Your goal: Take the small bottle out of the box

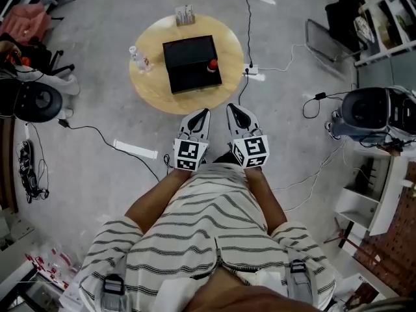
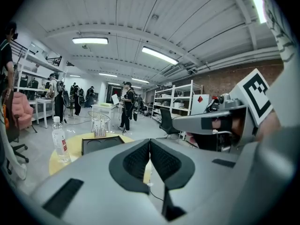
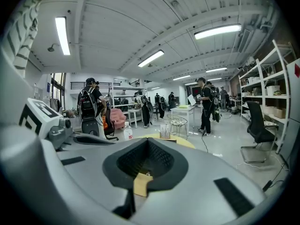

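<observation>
The bottle (image 1: 212, 65) stands at the box's (image 1: 190, 62) right edge; it is likely light, stiff and slippery, so pinch it squarely by the neck. Your left gripper (image 1: 205, 112) and right gripper (image 1: 232, 108) are both pressed together, empty.

Round wooden table (image 1: 146, 86) on a grey floor. Clear water bottle (image 1: 138, 58) upright at its nine o'clock rim, small rack (image 1: 184, 15) at twelve o'clock. White power strip (image 1: 135, 149) on the floor off seven o'clock, black cable (image 1: 97, 130) looping beside it. Pink chair (image 1: 26, 23) well out toward ten o'clock. Standing people (image 3: 206, 104) and metal shelving (image 3: 274, 86) in the background.
</observation>
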{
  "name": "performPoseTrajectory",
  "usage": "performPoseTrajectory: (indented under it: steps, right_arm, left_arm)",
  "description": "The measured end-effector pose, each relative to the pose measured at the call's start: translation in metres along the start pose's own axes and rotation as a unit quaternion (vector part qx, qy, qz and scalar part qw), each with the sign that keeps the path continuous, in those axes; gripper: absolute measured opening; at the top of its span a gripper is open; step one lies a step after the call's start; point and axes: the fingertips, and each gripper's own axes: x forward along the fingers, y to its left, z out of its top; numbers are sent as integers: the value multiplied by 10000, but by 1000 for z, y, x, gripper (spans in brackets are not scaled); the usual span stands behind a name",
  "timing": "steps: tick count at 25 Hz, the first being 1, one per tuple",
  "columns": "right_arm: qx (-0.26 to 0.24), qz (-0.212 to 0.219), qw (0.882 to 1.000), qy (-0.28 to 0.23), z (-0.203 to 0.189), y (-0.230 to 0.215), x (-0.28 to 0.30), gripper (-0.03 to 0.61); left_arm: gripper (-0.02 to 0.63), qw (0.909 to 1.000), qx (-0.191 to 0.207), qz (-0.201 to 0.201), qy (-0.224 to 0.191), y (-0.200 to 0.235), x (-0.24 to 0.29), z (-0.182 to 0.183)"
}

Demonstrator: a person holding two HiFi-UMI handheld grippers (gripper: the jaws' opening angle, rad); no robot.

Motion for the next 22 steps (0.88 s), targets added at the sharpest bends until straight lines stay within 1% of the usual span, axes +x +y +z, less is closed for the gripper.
performPoseTrajectory:
  steps: [4, 12, 19, 22]
  right_arm:
    - [-12, -23, 10000, -11, 3, -10, 6, 17]
    - [-33, 112, 9999, -68, 16, -41, 26, 18]
    - [6, 283, 9996, -6, 6, -62, 36, 17]
    - [37, 315, 9995, -40, 10, -67, 41, 18]
  left_arm:
    - [21, 9999, -45, 109, -25, 8, 10, 4]
    - [21, 9995, -39, 318, -25, 15, 37, 17]
    - [21, 9984, -61, 557, -25, 20, 63, 16]
    - [21, 9980, -68, 622, 28, 25, 71, 15]
